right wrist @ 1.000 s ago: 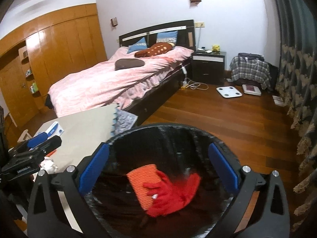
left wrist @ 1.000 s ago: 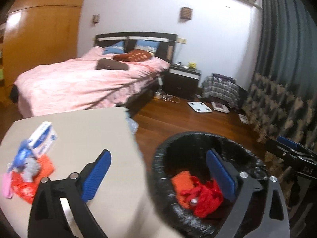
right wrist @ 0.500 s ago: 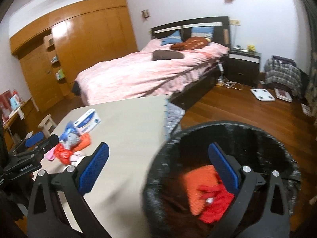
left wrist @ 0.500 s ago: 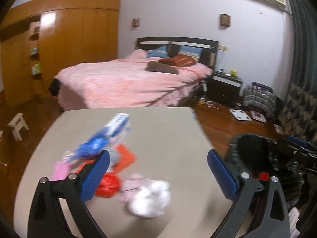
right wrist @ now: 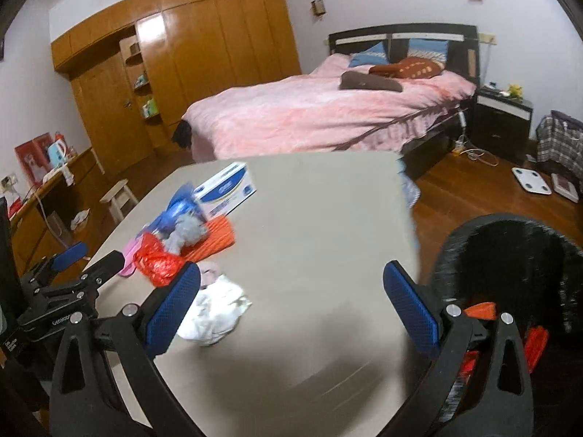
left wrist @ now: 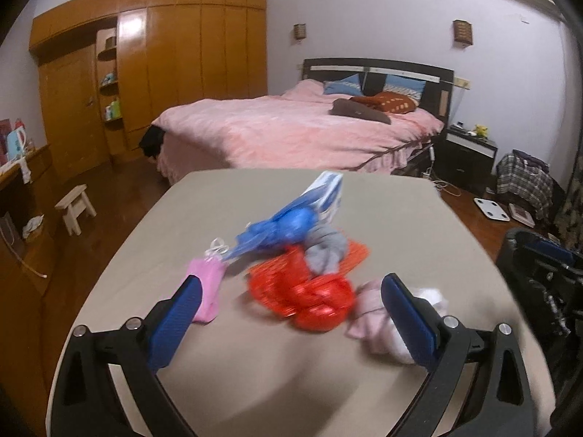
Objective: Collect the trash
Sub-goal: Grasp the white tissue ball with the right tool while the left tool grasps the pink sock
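A pile of trash lies on the beige table point(left wrist: 277, 371): a red plastic bag point(left wrist: 306, 298), an orange mesh piece point(left wrist: 355, 255), a grey wad point(left wrist: 324, 249), a blue bag point(left wrist: 280, 229), a pink packet point(left wrist: 207, 291), a white-pink crumpled tissue point(left wrist: 379, 324) and a blue-white box point(left wrist: 328, 191). My left gripper point(left wrist: 291, 322) is open and empty just in front of the red bag. My right gripper point(right wrist: 291, 309) is open and empty over the table point(right wrist: 320, 240), the tissue point(right wrist: 215, 313) by its left finger. The black-lined bin point(right wrist: 510, 255) stands at the right with red and orange trash point(right wrist: 481, 309) inside.
A pink bed point(left wrist: 302, 131) stands beyond the table, a wooden wardrobe point(left wrist: 175, 62) at the left, a small stool point(left wrist: 74, 204) on the wood floor. A nightstand point(left wrist: 466, 160), a scale point(left wrist: 490, 209) and a plaid bag point(left wrist: 524, 178) are at the right. The left gripper shows in the right wrist view point(right wrist: 69, 273).
Both grippers have swung left from over the bin to the table. The left one now faces the trash pile close up. Both stay open and empty.
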`<state>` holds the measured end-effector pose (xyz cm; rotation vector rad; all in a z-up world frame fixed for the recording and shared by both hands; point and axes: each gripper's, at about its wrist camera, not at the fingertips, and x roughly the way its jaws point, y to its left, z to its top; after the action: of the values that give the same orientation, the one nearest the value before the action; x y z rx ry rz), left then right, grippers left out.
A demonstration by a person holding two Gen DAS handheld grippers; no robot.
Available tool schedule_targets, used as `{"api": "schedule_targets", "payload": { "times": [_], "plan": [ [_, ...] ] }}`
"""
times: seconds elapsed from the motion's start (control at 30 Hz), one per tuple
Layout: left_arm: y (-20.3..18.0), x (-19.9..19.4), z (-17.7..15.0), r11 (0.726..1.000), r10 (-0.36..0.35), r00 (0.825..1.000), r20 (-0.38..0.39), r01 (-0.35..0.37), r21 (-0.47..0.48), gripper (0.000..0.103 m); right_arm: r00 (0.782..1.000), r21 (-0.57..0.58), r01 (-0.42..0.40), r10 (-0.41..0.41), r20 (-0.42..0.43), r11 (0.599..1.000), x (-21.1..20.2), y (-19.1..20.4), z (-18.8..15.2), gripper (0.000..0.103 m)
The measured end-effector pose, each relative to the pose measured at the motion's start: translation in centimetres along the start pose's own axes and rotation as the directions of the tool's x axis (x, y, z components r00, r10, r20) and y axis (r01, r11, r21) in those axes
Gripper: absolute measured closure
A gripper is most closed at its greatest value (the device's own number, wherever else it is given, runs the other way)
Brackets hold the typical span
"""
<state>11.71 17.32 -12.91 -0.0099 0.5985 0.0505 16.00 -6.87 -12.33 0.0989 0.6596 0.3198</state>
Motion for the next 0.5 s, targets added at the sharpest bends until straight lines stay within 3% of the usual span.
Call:
{"api": "schedule_targets", "payload": {
  "times": [0.5],
  "plan": [
    [3.1, 1.4, -1.6, 0.999, 0.031, 0.999, -0.036, -0.032, -0.043, 0.007, 0.985, -0.093, -0.078, 0.062, -0.16, 0.993, 6.4, 5.2, -2.9, 0.009]
  ]
}}
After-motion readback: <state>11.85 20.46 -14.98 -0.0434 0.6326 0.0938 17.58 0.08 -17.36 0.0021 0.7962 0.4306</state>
